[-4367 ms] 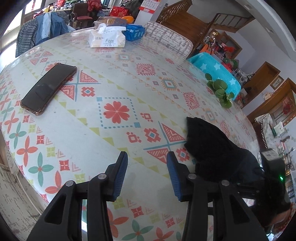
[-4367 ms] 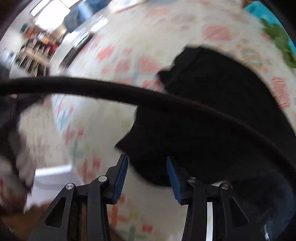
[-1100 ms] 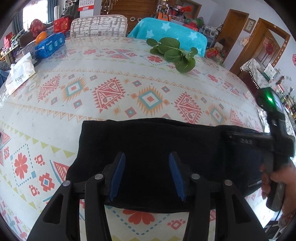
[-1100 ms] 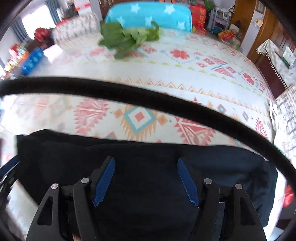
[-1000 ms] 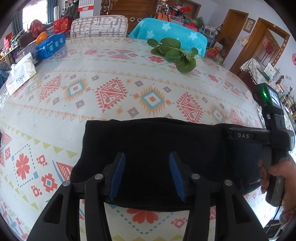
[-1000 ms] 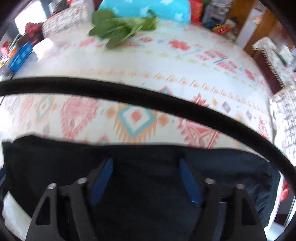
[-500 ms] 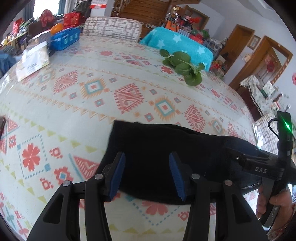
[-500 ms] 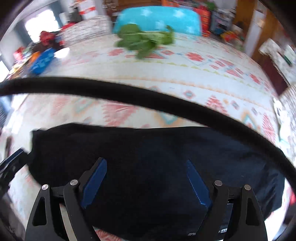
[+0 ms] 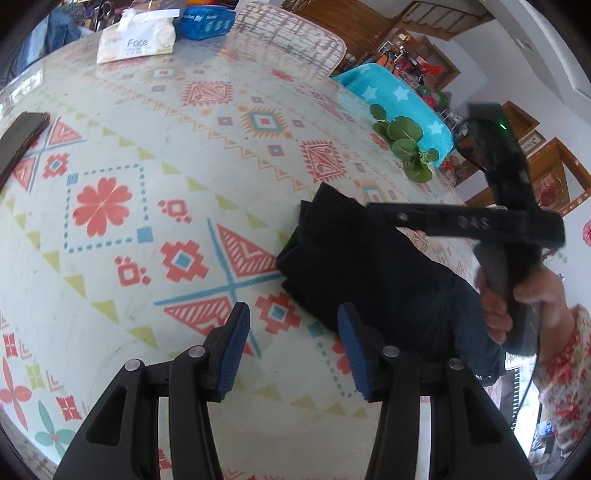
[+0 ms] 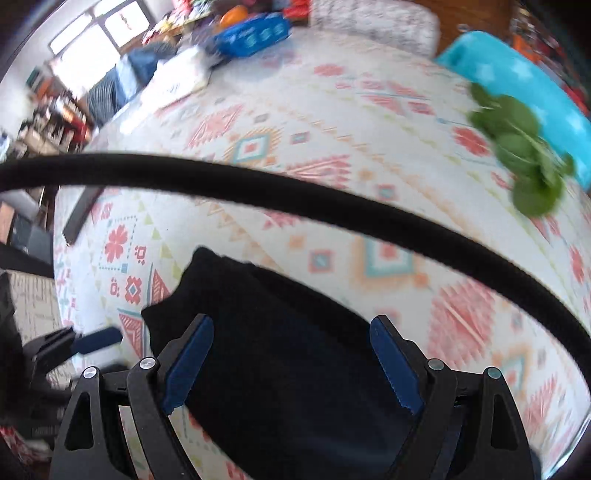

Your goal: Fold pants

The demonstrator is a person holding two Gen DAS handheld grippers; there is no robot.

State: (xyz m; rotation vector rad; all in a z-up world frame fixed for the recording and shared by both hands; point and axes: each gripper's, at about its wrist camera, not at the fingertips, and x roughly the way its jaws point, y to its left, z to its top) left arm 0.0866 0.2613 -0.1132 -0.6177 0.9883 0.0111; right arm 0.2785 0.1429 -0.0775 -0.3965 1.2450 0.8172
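The folded black pants (image 9: 373, 269) lie on the patterned worktop (image 9: 155, 155), just ahead and right of the left tool (image 9: 291, 347), whose jaws stand partly open and empty. The right tool (image 10: 291, 362) hangs over them, jaws wide, gripping nothing.

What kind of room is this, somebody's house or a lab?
Most likely a lived-in family home, a dining or living area. A big table under a patterned cloth holds a tissue pack, leafy greens and folded black pants. Wooden doors and a wooden staircase stand behind.
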